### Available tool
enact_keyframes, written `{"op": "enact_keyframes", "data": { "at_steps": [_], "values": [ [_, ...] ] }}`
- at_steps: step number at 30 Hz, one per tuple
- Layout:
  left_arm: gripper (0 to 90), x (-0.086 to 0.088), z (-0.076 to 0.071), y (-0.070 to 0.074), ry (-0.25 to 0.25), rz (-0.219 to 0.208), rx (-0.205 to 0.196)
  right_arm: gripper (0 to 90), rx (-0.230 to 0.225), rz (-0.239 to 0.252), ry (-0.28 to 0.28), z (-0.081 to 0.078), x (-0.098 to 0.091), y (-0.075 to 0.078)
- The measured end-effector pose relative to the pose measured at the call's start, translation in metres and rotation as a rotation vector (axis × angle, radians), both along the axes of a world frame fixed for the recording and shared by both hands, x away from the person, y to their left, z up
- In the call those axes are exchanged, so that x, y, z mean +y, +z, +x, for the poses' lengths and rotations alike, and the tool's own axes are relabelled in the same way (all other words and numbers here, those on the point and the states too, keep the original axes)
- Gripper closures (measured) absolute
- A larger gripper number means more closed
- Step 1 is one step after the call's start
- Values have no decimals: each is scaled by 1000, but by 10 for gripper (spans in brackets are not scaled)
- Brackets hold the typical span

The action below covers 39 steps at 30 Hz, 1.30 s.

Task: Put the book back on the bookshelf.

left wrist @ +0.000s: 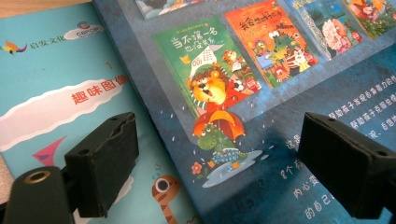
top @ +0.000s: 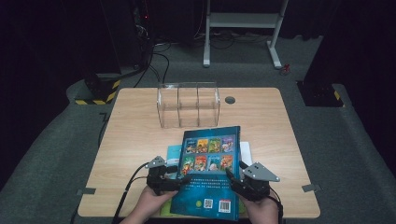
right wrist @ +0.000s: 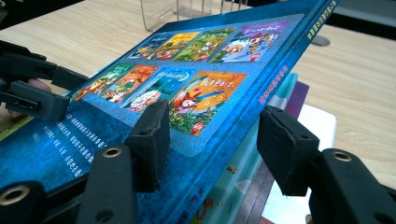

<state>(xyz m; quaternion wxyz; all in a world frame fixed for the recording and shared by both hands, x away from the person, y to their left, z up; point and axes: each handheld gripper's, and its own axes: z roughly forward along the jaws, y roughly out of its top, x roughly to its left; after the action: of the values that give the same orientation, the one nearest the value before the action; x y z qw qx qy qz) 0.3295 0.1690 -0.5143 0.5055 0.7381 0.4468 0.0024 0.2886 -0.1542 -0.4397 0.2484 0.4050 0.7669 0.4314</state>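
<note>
Now the blue book [top: 210, 168] is lifted at its right edge off the stack on the desk [top: 135, 140]. That edge is straddled by the right gripper [right wrist: 210, 140], jaws apart. The left gripper [left wrist: 219, 163] is held open over the book.

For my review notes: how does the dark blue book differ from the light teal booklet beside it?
The dark blue picture book lies on top, tilted up at one edge; the light teal booklet lies flat beneath. The blue cover shows a grid of small cover pictures, the teal a white band with red lettering. Both carry Chinese text.
</note>
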Motion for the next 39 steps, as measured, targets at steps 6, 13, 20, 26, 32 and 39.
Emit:
{"op": "enact_keyframes", "data": {
  "at_steps": [6, 13, 20, 26, 32, 39],
  "values": [
    [102, 2, 1, 0, -22, -31, 21, 451, -36, -8, 18, -3, 5, 2],
    [101, 5, 0, 2, -32, -37, 23, 451, -46, -9, 35, -2, 11, 4],
    [122, 14, 0, 9, 11, -52, 0, 452, -59, -33, 47, 3, 22, 12],
    [151, 26, 0, 17, 65, -68, -44, 483, -82, -60, 40, 14, 41, 27],
    [209, 38, -4, 24, 107, -71, -124, 519, -124, -77, 31, 19, 56, 41],
    [307, 36, -14, 31, 139, -17, -238, 539, -103, -27, 23, 15, 42, 29]
  ]
}}
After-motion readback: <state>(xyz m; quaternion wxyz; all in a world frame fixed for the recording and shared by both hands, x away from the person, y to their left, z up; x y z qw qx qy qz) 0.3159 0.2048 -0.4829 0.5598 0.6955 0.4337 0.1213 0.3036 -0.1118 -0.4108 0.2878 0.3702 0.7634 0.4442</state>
